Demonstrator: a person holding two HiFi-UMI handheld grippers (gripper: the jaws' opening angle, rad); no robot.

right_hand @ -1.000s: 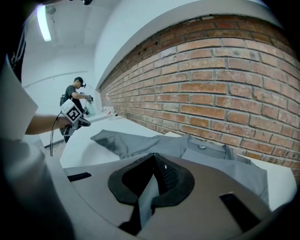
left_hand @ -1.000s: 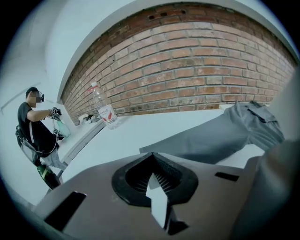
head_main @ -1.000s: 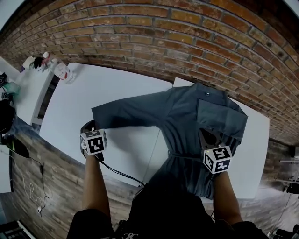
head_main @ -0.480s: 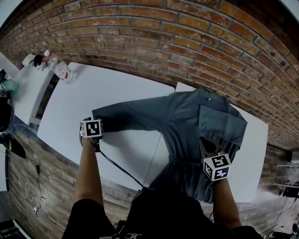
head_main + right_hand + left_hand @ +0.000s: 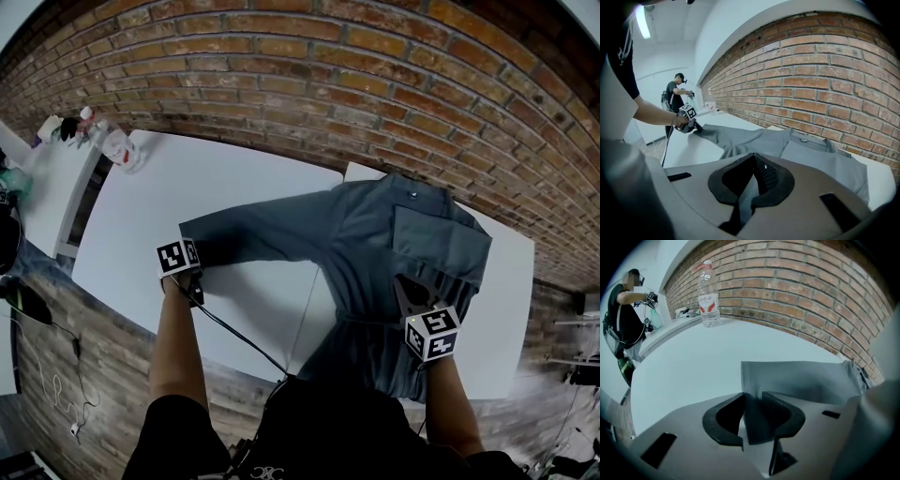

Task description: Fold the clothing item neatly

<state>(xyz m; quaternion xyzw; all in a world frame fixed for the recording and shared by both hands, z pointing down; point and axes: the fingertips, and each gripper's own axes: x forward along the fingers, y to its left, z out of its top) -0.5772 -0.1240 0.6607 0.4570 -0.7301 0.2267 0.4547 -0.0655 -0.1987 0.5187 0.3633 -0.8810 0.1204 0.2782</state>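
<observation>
A grey long-sleeved garment (image 5: 375, 234) lies spread across the white table (image 5: 234, 169), its left sleeve (image 5: 797, 380) stretched out to the left and its right side folded over the chest. My left gripper (image 5: 190, 247) is down at the sleeve's cuff. Its jaws have just been opening, and the cuff fabric stands in the gap between them (image 5: 752, 397) without being pinched. My right gripper (image 5: 405, 281) is over the garment's lower right part, its jaws shut (image 5: 754, 159) on a fold of the grey cloth. The right gripper view also shows the left gripper (image 5: 689, 124) at the cuff.
A clear water bottle (image 5: 120, 148) stands at the table's far left corner, near small items on a side table (image 5: 56, 178). A brick wall (image 5: 375, 84) runs along the back. A black cable (image 5: 234, 333) trails from my left gripper. A person (image 5: 675, 96) stands in the background.
My left gripper has moved away from the table's front edge, down onto the sleeve cuff. The right gripper stays on the garment where it was.
</observation>
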